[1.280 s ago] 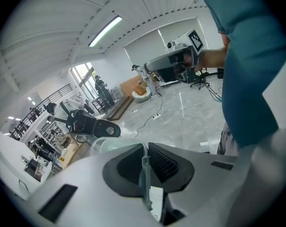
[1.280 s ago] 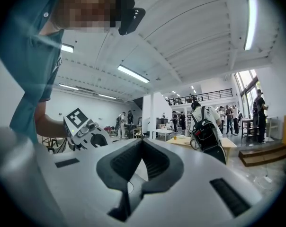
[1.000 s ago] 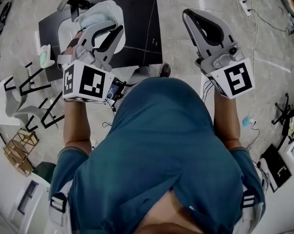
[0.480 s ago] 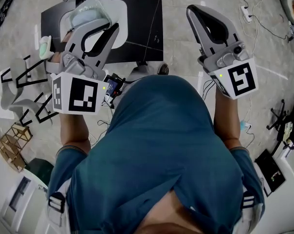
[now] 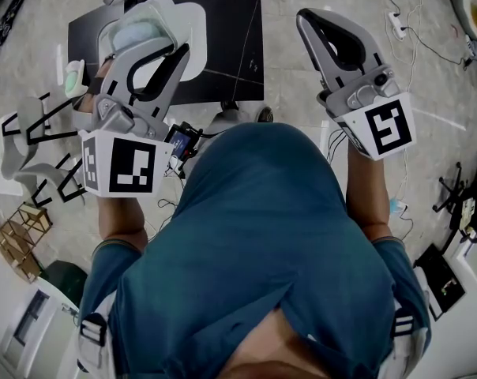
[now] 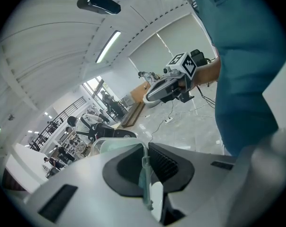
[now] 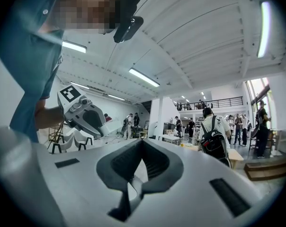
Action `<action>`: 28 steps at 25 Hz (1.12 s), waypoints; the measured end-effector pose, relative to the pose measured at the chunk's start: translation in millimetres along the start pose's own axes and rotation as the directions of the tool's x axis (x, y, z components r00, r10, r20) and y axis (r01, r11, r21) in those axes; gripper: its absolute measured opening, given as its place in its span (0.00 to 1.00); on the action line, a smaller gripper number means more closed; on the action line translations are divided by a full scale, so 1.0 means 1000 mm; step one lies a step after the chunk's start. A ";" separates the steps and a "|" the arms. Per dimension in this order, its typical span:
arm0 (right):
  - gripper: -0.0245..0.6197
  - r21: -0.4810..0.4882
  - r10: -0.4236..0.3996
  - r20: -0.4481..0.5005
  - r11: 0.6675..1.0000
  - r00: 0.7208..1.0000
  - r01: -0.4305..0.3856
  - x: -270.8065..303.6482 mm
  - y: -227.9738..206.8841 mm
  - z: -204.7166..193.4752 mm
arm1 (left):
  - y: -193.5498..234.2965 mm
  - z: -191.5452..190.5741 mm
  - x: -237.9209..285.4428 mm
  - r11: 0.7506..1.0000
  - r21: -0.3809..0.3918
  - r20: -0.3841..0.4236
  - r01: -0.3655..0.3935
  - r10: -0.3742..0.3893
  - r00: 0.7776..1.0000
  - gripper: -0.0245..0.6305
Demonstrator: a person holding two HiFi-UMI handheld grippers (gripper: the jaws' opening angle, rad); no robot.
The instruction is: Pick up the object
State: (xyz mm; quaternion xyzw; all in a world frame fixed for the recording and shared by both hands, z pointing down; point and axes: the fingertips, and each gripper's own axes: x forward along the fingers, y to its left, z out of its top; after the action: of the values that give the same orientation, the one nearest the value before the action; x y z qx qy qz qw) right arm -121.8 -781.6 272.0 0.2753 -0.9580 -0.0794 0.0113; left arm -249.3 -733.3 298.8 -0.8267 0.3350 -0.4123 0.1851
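1. Head view: your left gripper (image 5: 155, 44) has the clear plastic container (image 5: 136, 28) at its tip, over the black mat (image 5: 223, 38). Your right gripper (image 5: 311, 22) is well apart from it.
2. Left gripper view: the jaws are clenched on the container's thin rim, so the pickup looks done.
3. Right gripper view: the jaws are closed together and empty. Nothing seems left for it to do.
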 end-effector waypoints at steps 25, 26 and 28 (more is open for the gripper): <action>0.06 0.026 -0.016 -0.029 1.000 0.999 0.016 -0.003 0.003 -0.003 | -0.005 -0.002 0.004 1.000 -0.004 -0.005 0.009 -0.009 1.000 0.09; 0.06 0.037 -0.019 -0.034 0.999 0.999 0.020 -0.002 0.004 -0.003 | -0.005 -0.003 0.004 1.000 -0.005 -0.006 0.009 -0.009 1.000 0.09; 0.06 0.038 -0.019 -0.034 0.999 0.999 0.020 -0.001 0.004 -0.003 | -0.005 -0.004 0.004 1.000 -0.006 -0.006 0.011 -0.011 1.000 0.09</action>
State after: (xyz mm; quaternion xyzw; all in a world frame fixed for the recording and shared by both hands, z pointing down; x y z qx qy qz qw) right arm -122.7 -777.9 275.7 0.2861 -0.9563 -0.0565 0.0215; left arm -248.3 -732.9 306.5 -0.8278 0.3325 -0.4148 0.1794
